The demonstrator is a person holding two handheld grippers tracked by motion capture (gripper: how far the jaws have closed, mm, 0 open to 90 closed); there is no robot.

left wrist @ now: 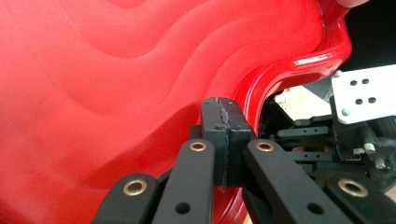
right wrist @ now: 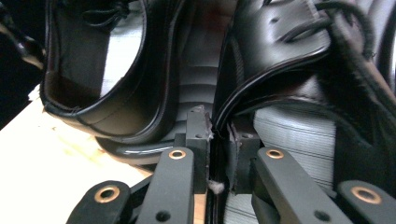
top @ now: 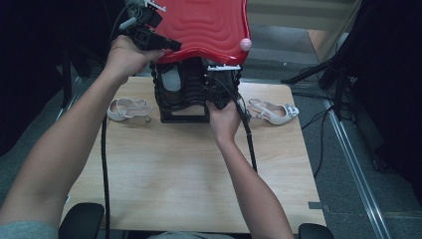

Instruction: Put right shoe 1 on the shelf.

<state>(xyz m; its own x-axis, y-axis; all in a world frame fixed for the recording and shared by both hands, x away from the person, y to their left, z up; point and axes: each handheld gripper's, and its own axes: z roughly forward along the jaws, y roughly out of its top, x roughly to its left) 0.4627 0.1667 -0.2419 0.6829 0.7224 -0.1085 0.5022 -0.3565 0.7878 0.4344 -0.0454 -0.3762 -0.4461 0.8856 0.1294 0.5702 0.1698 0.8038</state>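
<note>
Black jaws at the bottom of the right gripper view show the right tool (right wrist: 219, 140) pinching the thin heel rim of a black leather shoe (right wrist: 280, 60); its pair (right wrist: 107, 93) sits left, both inside the case (top: 181, 99) at upper centre. Leather looks soft yet springy, so the rim suits gripping. Left tool (left wrist: 225, 140) is closed on the stiff, glossy red lid (left wrist: 116, 84).

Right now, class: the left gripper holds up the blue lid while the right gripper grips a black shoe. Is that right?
The colour is wrong: the lid is red, as the high view shows. The left gripper holds it up; the right gripper grips a black shoe.
</note>
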